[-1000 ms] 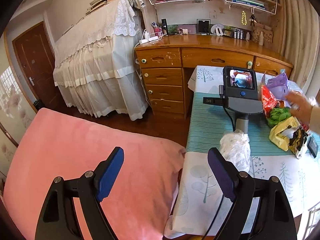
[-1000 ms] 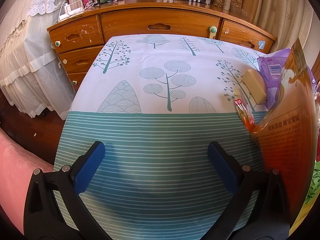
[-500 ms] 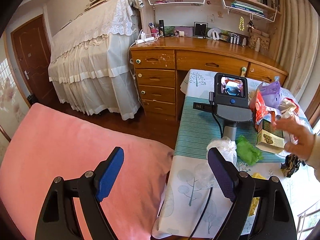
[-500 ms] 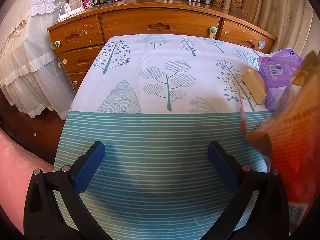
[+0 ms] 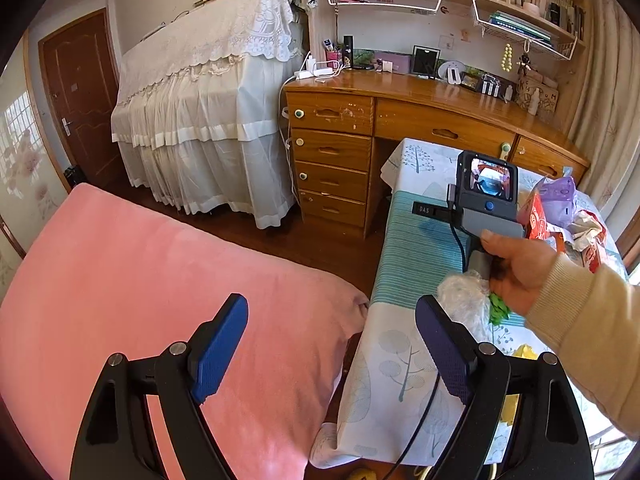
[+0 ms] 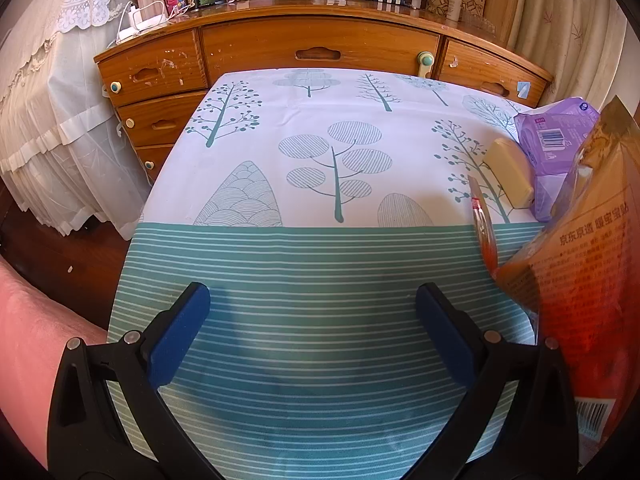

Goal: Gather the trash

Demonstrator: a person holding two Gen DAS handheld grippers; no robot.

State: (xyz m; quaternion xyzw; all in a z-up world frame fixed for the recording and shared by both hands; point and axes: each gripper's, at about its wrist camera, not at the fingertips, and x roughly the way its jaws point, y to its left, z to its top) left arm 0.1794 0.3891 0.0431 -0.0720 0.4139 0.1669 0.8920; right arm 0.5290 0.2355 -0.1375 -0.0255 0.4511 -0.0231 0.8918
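My left gripper (image 5: 332, 344) is open and empty, held above the gap between a pink cushion and the table. My right gripper (image 6: 312, 328) is open and empty and rests low over the striped tablecloth; a hand (image 5: 516, 268) grasps its handle in the left wrist view. Trash lies on the table: a crumpled clear plastic bag (image 5: 464, 300), a green wrapper (image 5: 498, 308), an orange-red bag (image 6: 576, 280) to the right of the right gripper, a purple pack (image 6: 556, 148) and a pale yellow bar (image 6: 508, 172).
The table with its tree-print cloth (image 6: 320, 152) stands against a wooden desk with drawers (image 5: 332, 160). A pink cushion (image 5: 140, 280) lies at the left. A white-draped piece of furniture (image 5: 208, 112) and a brown door (image 5: 80, 88) stand beyond.
The left gripper has drawn back and to the left of the table. The hand has come in and taken hold of the right gripper's handle. The orange-red bag has shifted beside the right gripper.
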